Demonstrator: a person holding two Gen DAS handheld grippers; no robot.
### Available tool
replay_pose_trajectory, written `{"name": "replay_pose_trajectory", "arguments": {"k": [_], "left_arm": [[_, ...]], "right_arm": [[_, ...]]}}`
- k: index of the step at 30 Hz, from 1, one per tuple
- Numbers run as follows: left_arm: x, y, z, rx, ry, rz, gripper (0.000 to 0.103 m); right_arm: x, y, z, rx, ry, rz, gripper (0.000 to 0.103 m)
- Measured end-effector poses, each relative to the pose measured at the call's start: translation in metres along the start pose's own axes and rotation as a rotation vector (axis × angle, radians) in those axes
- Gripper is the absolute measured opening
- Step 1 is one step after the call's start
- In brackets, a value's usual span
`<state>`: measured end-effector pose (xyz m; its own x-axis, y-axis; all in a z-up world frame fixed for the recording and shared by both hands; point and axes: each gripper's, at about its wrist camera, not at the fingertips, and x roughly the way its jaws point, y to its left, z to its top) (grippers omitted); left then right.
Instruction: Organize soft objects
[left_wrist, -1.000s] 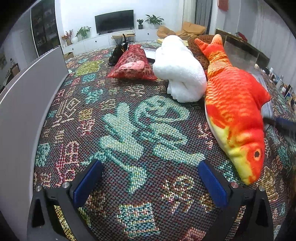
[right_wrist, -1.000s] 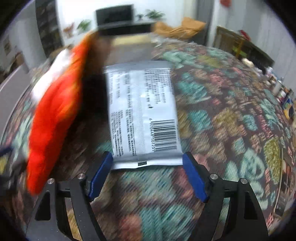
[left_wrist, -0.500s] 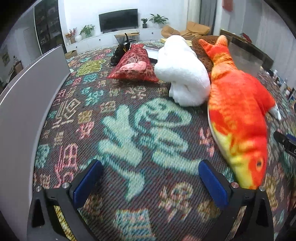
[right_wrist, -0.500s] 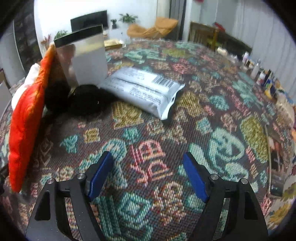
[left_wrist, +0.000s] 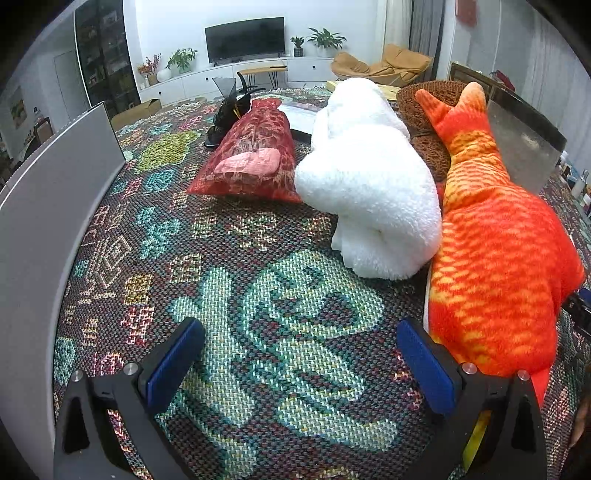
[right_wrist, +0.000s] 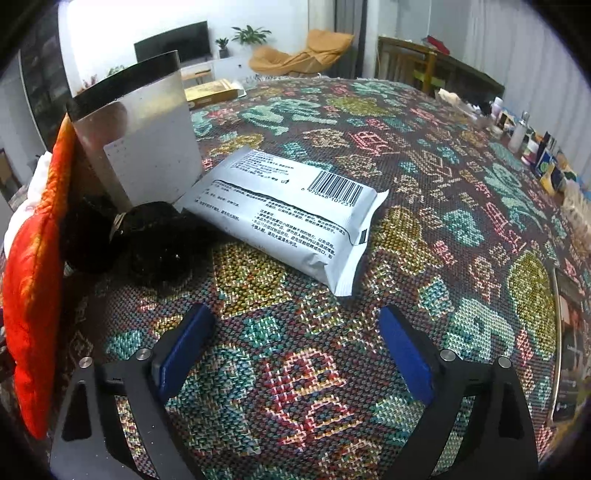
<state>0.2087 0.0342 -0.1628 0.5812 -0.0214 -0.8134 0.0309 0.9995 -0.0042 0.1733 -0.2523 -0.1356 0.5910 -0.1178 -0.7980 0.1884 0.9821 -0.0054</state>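
Both claws stand released and empty. The right gripper (right_wrist: 295, 347), its jaws just widened, has the silver foil packet (right_wrist: 291, 210) lying free ahead of it. Beside the left gripper (left_wrist: 299, 362), the orange plush fish (left_wrist: 495, 266), white fluffy towel (left_wrist: 369, 184) and red mesh pouch (left_wrist: 255, 155) look lined up; little seems left.

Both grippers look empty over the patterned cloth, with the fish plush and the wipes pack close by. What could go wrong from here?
1. The left gripper is open with its right finger against the orange fish plush; moving sideways could shove it into the white plush.
2. The right gripper, whose jaws have just been opening, is empty; the silver pack overlaps the black fuzzy item, so grabbing one may drag the other.
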Motion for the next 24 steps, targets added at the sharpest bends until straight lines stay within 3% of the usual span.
{"name": "replay_pose_trajectory", "arguments": {"k": [24], "left_arm": [[-0.0002,-0.0004,0.0,-0.001,0.0,0.0,0.103]], "right_arm": [[0.0001,-0.0006,-0.0001,0.002,0.0,0.006,0.094]]}}
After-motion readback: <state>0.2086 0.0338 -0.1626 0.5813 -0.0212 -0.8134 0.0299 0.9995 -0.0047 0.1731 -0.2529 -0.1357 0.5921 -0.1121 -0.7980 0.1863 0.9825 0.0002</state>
